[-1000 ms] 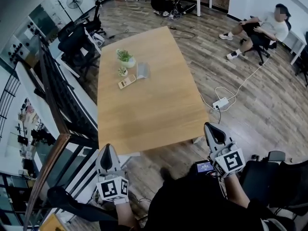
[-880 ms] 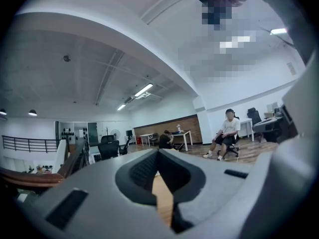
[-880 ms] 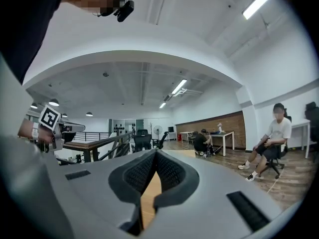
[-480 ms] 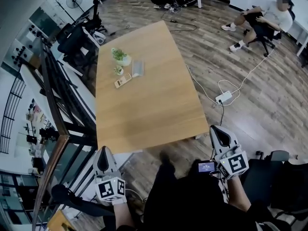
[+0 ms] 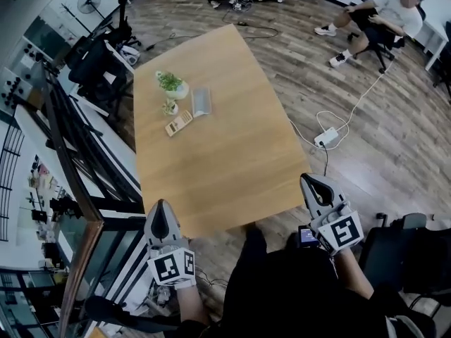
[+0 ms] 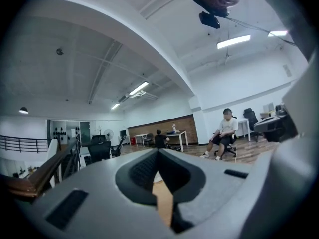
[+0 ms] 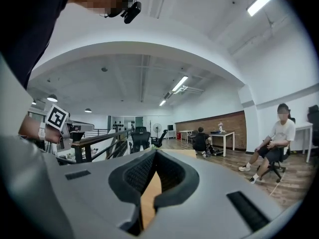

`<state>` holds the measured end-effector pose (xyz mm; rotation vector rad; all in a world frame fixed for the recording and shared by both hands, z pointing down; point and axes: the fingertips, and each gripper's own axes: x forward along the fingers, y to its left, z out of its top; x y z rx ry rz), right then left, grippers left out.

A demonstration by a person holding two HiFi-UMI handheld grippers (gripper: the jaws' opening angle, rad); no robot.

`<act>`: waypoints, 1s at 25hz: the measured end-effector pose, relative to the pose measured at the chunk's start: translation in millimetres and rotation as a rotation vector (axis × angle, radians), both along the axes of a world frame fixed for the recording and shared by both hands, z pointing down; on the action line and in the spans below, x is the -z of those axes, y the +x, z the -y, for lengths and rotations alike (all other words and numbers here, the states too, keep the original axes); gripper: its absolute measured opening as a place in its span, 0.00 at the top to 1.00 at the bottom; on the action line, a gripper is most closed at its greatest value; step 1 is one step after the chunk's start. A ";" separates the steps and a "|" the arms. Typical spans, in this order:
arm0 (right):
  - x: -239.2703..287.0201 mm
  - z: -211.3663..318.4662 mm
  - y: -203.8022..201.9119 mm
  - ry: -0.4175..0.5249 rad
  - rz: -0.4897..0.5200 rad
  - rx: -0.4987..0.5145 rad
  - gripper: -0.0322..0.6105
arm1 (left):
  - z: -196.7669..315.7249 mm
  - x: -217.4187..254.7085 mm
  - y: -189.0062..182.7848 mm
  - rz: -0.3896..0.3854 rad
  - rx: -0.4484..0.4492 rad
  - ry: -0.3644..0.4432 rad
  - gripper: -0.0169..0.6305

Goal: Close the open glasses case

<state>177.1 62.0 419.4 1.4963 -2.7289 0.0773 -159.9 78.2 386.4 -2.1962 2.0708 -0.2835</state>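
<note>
The grey glasses case [image 5: 201, 102] lies on the far part of the long wooden table [image 5: 218, 167], well away from both grippers. My left gripper [image 5: 161, 214] is at the table's near left corner, its jaws together with nothing between them. By the near right corner my right gripper [image 5: 312, 182] is also shut and empty. In the left gripper view the left gripper [image 6: 158, 151] points level along the table top. The right gripper [image 7: 155, 151] does the same in its own view. The case is hidden behind the jaws in both gripper views.
Two small potted plants [image 5: 171, 84] and a tan flat object [image 5: 178, 123] stand beside the case. A railing [image 5: 77, 189] runs along the table's left. On the floor at right lies a power strip [image 5: 325, 137] with its cable. A person sits on a chair [image 5: 384, 20] far right.
Both grippers have moved forward to the table's near edge. The table and the case now sit closer in the head view. Both stay shut.
</note>
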 end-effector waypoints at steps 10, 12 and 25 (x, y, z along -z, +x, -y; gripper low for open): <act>55.1 105.4 -108.1 0.044 -0.096 -0.034 0.93 | 99.5 4.8 -71.8 -0.021 -0.103 0.017 0.97; 57.7 119.4 -124.3 0.038 -0.115 -0.022 0.93 | 112.2 -3.5 -81.8 -0.045 -0.121 0.000 0.97; 46.5 163.7 -162.2 0.016 -0.142 0.027 0.93 | 144.3 -18.9 -102.3 -0.141 -0.125 -0.026 0.97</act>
